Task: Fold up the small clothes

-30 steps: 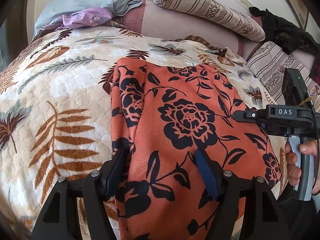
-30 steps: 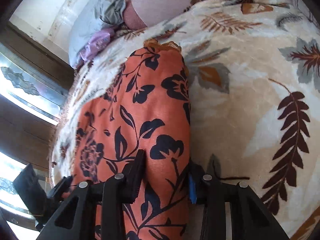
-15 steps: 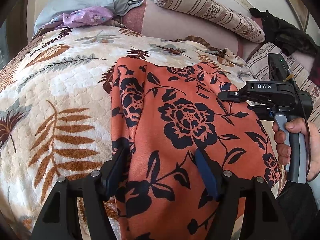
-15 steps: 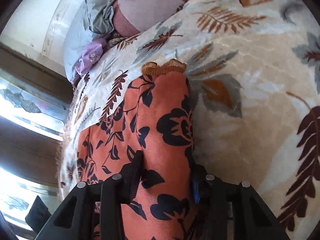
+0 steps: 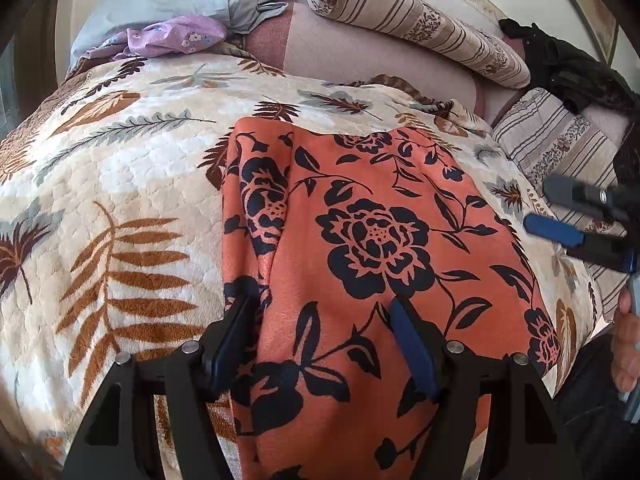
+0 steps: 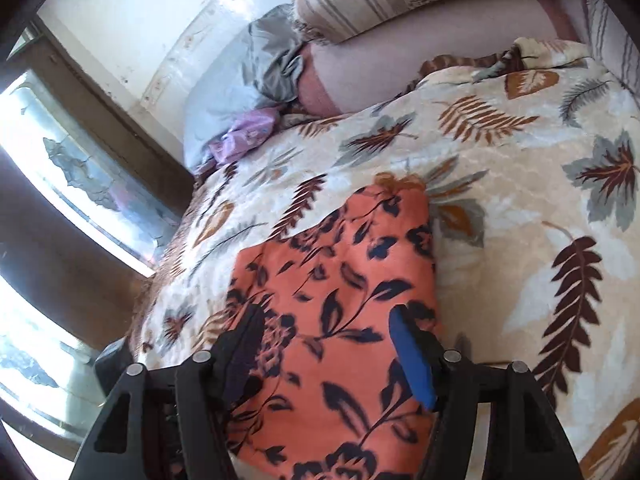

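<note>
a: left wrist view first. where's the garment?

b: the orange floral garment (image 5: 372, 240) fills the centre and lower middle of the frame, lying on the leaf-print blanket (image 5: 120, 200) of the bed. one long side is already turned over, leaving a lengthwise ridge left of centre. the left hand-held gripper (image 5: 320, 344) sits at the bottom edge, jaws spread wide, one on each side of that ridge, not pinching it as far as i can tell.

a: and the other one?

b: the right hand-held gripper (image 5: 560, 216) pokes in at the right edge, clear of the cloth, blue pad showing, jaws apart.

a: right wrist view?

b: same garment (image 6: 340, 320), lower centre, running toward the upper middle. the right hand-held gripper (image 6: 328, 352) frames it from the bottom; its jaws have just been opening, and nothing is clamped between them. it looks lifted off the fabric.

a: so how to do the next fold well?

b: i'd judge: take the near hem at both corners, pinch both layers, lift together, and lay it evenly toward the far edge so the ridge stays flat.
</note>
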A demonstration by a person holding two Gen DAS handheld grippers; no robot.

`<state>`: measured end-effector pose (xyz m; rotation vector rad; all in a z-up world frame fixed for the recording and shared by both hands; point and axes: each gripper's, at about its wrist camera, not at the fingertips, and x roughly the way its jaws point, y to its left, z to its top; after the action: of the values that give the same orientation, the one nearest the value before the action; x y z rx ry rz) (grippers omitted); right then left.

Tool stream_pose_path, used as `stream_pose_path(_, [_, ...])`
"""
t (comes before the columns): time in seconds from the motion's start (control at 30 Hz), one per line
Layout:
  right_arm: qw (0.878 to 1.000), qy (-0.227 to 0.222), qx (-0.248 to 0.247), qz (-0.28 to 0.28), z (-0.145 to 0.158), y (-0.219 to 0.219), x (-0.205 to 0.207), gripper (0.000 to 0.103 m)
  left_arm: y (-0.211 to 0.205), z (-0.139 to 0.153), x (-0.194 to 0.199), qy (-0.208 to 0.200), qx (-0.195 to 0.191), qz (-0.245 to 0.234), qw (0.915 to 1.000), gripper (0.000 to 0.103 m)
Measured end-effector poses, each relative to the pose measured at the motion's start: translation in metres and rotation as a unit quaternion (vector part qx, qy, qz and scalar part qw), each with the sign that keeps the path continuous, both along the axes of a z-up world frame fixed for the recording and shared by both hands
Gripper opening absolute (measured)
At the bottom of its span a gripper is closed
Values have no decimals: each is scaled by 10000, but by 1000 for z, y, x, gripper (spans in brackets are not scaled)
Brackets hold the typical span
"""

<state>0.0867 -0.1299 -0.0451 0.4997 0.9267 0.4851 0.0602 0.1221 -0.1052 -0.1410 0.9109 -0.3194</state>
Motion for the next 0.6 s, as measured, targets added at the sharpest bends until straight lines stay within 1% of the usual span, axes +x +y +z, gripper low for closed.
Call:
stream_pose_path(0.03, [9995,235,-66,180,-14,6,-1,72,0,0,-1,-18,-3,11,10000,72])
stream_pose_path(0.07, [9978,560,-150,312,-34,11,1,73,1,0,-2,-22,-43,5,10000,72])
stream_pose_path(0.1, [9980,562,-160,233,-42,10,-3,73,3,2,-5,-12,-127,9,9999,72])
stream_pose_path(0.13, [9991,393,-54,141,-39,7,-8,73,7,4,-9,-2,-200,66,9998,72])
stream_pose_path(0.23, [9992,370,122,34,-29,4,-13,73,23,12,-28,84,-525,273,9982,72])
stream_pose_path(0.27, [9992,368,128,101,-29,4,-13,73,29,8,-33,234,-590,413,9971,72])
stream_pose_path(0.3, [9992,353,102,146,-31,5,-15,73,34,-3,-35,584,-624,539,9949,71])
stream_pose_path(0.33, [9993,333,84,179,-34,4,-16,73,41,-16,-38,881,-865,615,9904,70])
stream_pose_path(0.37, [9992,325,128,203,-36,4,-17,73,47,-17,-42,825,-1073,707,9883,68])
stream_pose_path(0.43, [9993,279,189,185,-35,2,-18,73,48,-6,-45,922,-1112,762,9866,67])
stream_pose_path(0.53, [9991,251,263,212,-30,-3,-21,73,52,15,-47,845,-1484,819,9819,66])
stream_pose_path(0.6, [9991,208,310,211,-28,-9,-24,73,55,28,-40,735,-1693,801,9796,67])
